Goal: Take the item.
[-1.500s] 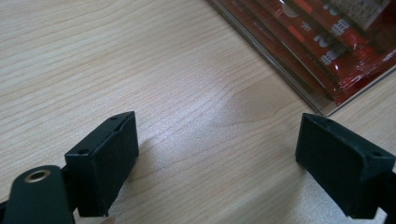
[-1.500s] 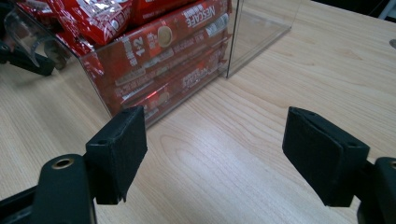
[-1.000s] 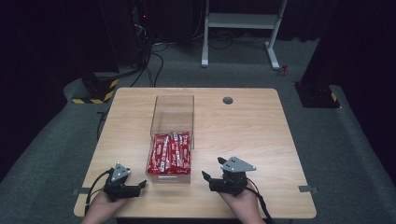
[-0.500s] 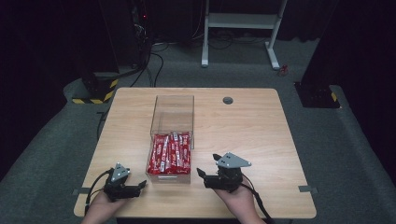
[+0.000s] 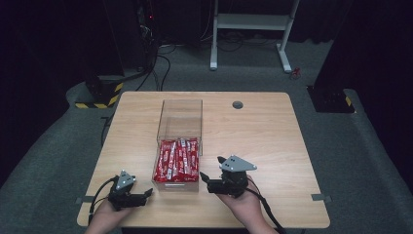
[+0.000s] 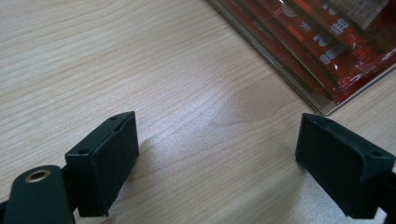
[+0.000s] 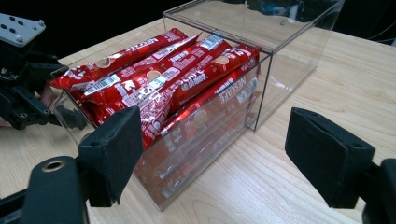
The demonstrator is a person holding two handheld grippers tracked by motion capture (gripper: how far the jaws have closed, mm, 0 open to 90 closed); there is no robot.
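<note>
A clear plastic box (image 5: 179,122) stands lengthwise on the wooden table (image 5: 263,136). Its near half holds several red stick packets (image 5: 177,161). My left gripper (image 5: 146,194) rests low on the table at the box's near left corner, open, with bare wood between its fingers. The left gripper view has the box's corner (image 6: 327,109) and packets (image 6: 327,42) at upper right. My right gripper (image 5: 204,178) sits just right of the box's near end, open and pointing at it. In the right gripper view the packets (image 7: 163,79) lie behind the clear wall (image 7: 289,51), between the wide jaws.
A round grommet hole (image 5: 237,105) is in the table's far side. Beyond the table stand a white frame (image 5: 253,29), cables and a yellow-black striped base (image 5: 100,95). The left gripper (image 7: 18,93) appears beyond the box in the right gripper view.
My right gripper has edged a little left, closer to the box's near end. The left gripper and the box have stayed put.
</note>
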